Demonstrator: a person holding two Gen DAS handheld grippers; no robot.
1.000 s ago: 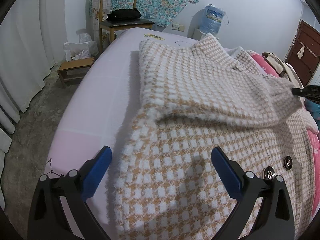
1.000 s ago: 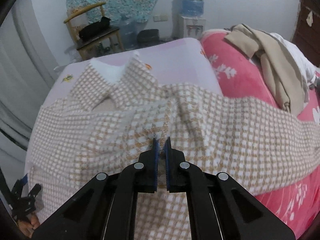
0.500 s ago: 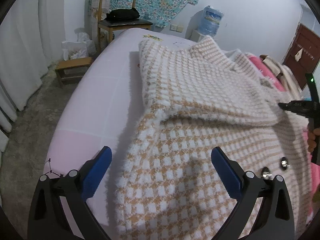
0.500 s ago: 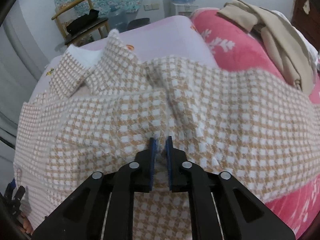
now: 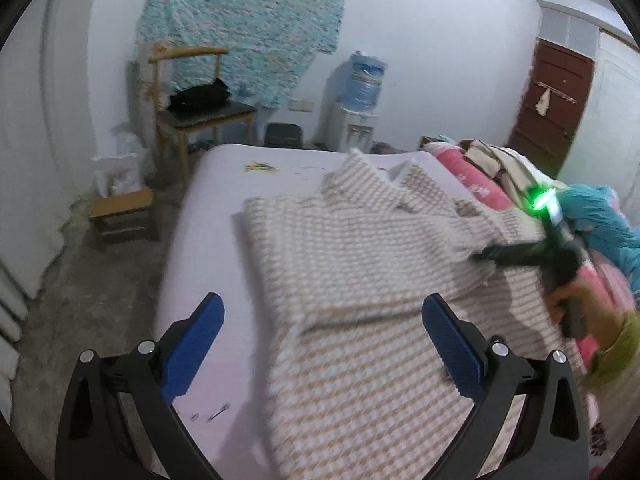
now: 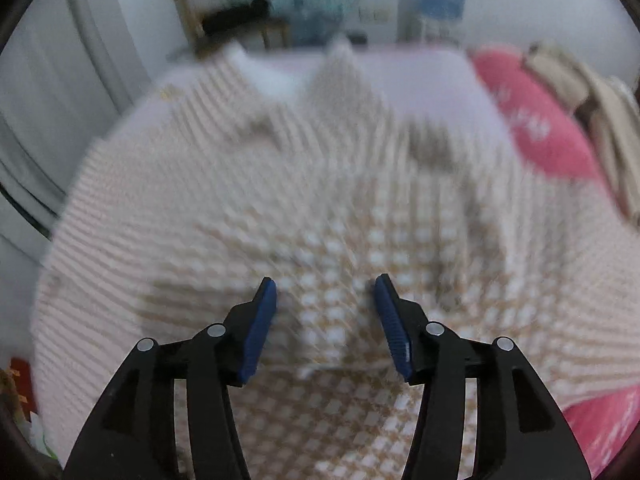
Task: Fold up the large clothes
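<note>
L gripper (image 5: 322, 342) fingers wide, empty; R gripper (image 6: 325, 312) fingers just opening off coat (image 5: 360, 264).

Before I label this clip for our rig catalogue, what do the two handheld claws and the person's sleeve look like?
Both are black linkage frames with silver pivot rivets and flat blue pads on two fingers. That is the left claw in its own view and the right claw in its own. Seen from the left wrist, the right claw's handle carries a bright green light, and the sleeve is yellow-green. No cables show.
</note>
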